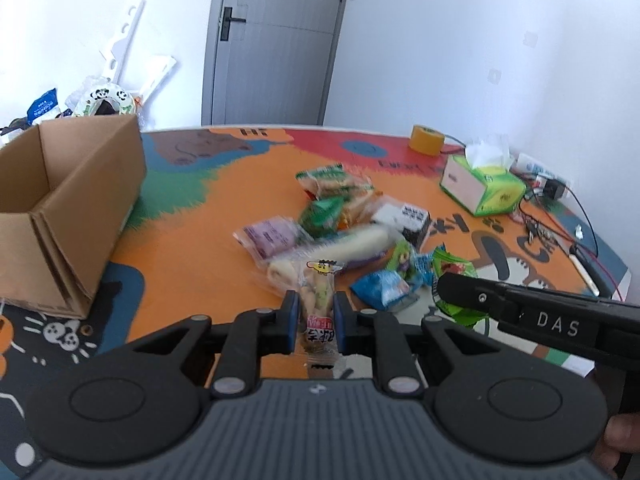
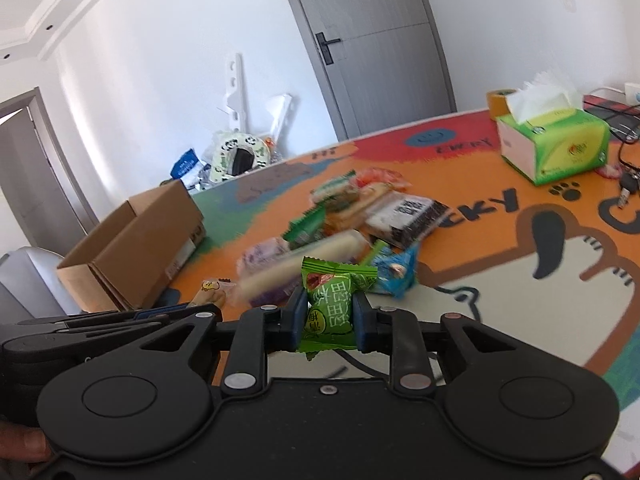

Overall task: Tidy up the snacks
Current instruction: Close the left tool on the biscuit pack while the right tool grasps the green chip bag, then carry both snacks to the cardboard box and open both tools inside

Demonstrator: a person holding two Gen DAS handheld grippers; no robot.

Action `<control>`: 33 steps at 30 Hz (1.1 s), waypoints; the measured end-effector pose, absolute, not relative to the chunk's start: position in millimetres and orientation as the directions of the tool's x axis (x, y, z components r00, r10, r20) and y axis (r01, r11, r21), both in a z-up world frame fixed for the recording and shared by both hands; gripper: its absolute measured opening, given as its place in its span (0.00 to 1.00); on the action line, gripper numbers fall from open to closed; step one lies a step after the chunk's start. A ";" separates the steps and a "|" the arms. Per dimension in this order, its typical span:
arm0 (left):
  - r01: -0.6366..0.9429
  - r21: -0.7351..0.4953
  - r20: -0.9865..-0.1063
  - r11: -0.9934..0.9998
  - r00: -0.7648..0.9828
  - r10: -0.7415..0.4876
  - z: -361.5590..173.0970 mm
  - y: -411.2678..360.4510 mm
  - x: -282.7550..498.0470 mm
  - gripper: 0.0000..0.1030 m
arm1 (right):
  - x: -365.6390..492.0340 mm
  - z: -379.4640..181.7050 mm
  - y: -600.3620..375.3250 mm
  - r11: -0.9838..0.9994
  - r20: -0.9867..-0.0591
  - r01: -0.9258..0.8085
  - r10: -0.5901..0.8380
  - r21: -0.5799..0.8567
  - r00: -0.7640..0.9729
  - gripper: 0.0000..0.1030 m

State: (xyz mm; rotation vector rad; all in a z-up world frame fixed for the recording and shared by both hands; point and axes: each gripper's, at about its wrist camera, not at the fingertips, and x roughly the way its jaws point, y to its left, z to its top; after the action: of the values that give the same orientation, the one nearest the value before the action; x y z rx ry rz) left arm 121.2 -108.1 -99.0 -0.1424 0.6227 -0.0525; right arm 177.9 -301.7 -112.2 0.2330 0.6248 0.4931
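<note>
My left gripper [image 1: 315, 309] is shut on a clear snack packet with a yellow cartoon top and a red label [image 1: 318, 300], held above the colourful table mat. My right gripper [image 2: 328, 312] is shut on a green snack packet [image 2: 332, 304]; it also shows in the left wrist view [image 1: 454, 276] at the right gripper's tip. A pile of snacks [image 1: 352, 224] lies mid-table: a long white packet [image 1: 352, 242], a purple one [image 1: 272, 236], blue ones [image 1: 384, 286]. An open cardboard box [image 1: 60, 208] stands at the left; it also shows in the right wrist view [image 2: 136, 240].
A green tissue box [image 1: 482, 186] and a yellow tape roll [image 1: 426, 140] stand at the far right, with cables and keys [image 1: 560, 232] beside them. Bags and white boards lean on the wall behind the cardboard box. A grey door [image 1: 272, 40] is behind the table.
</note>
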 end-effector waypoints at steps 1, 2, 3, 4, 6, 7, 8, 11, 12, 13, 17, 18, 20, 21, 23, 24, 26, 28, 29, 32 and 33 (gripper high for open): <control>0.003 -0.151 -0.570 0.989 0.817 -0.089 -96.4 -105.0 120.4 0.17 | 178.2 -110.3 -298.7 0.859 -0.499 -0.374 0.509 0.351 0.701 0.24; -0.002 -0.154 -0.563 0.988 0.822 -0.087 -93.9 -101.4 119.7 0.17 | 178.7 -108.1 -295.3 0.857 -0.495 -0.379 0.512 0.350 0.702 0.24; -0.008 -0.157 -0.556 0.988 0.827 -0.082 -91.8 -97.7 118.8 0.17 | 179.1 -106.3 -292.1 0.855 -0.491 -0.384 0.516 0.348 0.702 0.24; -0.016 -0.159 -0.549 0.987 0.832 -0.075 -90.0 -93.8 118.1 0.17 | 179.4 -103.9 -288.6 0.852 -0.485 -0.391 0.520 0.347 0.703 0.24; -0.032 -0.164 -0.536 0.986 0.842 -0.061 -86.2 -84.4 117.0 0.17 | 180.1 -99.4 -281.3 0.847 -0.473 -0.405 0.530 0.345 0.704 0.24; -0.040 -0.167 -0.531 0.985 0.846 -0.056 -84.2 -79.8 116.5 0.17 | 180.5 -97.0 -276.9 0.844 -0.468 -0.412 0.534 0.343 0.704 0.24; -0.050 -0.171 -0.524 0.984 0.850 -0.048 -81.9 -74.3 115.8 0.17 | 181.1 -94.8 -272.5 0.841 -0.464 -0.420 0.539 0.341 0.703 0.24; -0.074 -0.176 -0.507 0.982 0.862 -0.026 -75.7 -60.4 113.8 0.17 | 183.8 -89.0 -259.5 0.830 -0.450 -0.441 0.557 0.342 0.699 0.24; -0.082 -0.177 -0.501 0.981 0.865 -0.018 -73.2 -54.9 113.1 0.17 | 184.2 -86.8 -254.8 0.826 -0.444 -0.448 0.562 0.342 0.697 0.24; -0.094 -0.177 -0.495 0.980 0.869 -0.006 -70.3 -49.0 112.2 0.17 | 184.7 -84.6 -250.0 0.823 -0.440 -0.454 0.567 0.342 0.696 0.24; -0.130 -0.180 -0.473 0.975 0.881 0.030 -58.8 -28.9 107.9 0.17 | 185.9 -77.0 -232.6 0.807 -0.422 -0.480 0.590 0.344 0.688 0.24; -0.136 -0.177 -0.471 0.975 0.882 0.038 -56.8 -25.6 108.4 0.17 | 186.5 -75.2 -227.9 0.803 -0.419 -0.486 0.595 0.344 0.686 0.24; -0.155 -0.171 -0.467 0.973 0.883 0.058 -51.7 -16.0 107.4 0.17 | 188.6 -72.5 -218.4 0.796 -0.412 -0.496 0.604 0.346 0.682 0.24; -0.162 -0.171 -0.463 0.972 0.884 0.066 -49.2 -11.6 106.9 0.17 | 189.6 -71.3 -213.7 0.791 -0.408 -0.503 0.611 0.349 0.678 0.24; -0.177 -0.165 -0.454 0.970 0.887 0.085 -45.1 -4.4 106.2 0.17 | 191.8 -69.0 -204.4 0.779 -0.402 -0.518 0.626 0.352 0.668 0.24; -0.187 -0.162 -0.451 0.969 0.888 0.096 -42.9 0.2 105.2 0.17 | 192.5 -67.8 -200.4 0.774 -0.399 -0.526 0.633 0.353 0.664 0.24; -0.208 -0.165 -0.448 0.964 0.887 0.115 -40.7 10.2 103.7 0.17 | 194.4 -65.5 -191.2 0.762 -0.394 -0.540 0.647 0.357 0.653 0.24; -0.231 -0.166 -0.445 0.959 0.885 0.136 -39.2 19.8 102.1 0.17 | 196.7 -63.6 -183.2 0.754 -0.392 -0.549 0.657 0.360 0.644 0.24; -0.239 -0.166 -0.445 0.957 0.884 0.144 -38.6 24.4 101.6 0.17 | 197.7 -62.6 -178.9 0.749 -0.389 -0.554 0.663 0.365 0.640 0.24; -0.266 -0.172 -0.446 0.948 0.879 0.166 -38.8 39.1 102.2 0.17 | 201.2 -58.1 -164.1 0.731 -0.382 -0.571 0.682 0.373 0.623 0.24; -0.275 -0.173 -0.446 0.946 0.878 0.174 -38.5 43.2 102.6 0.17 | 202.0 -57.5 -159.7 0.727 -0.381 -0.578 0.687 0.371 0.619 0.24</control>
State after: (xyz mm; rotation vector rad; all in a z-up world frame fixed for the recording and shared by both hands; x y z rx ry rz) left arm 102.6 43.2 -38.5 -0.2354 0.4408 0.2361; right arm 202.0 -159.7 -57.5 0.2211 0.5299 0.7340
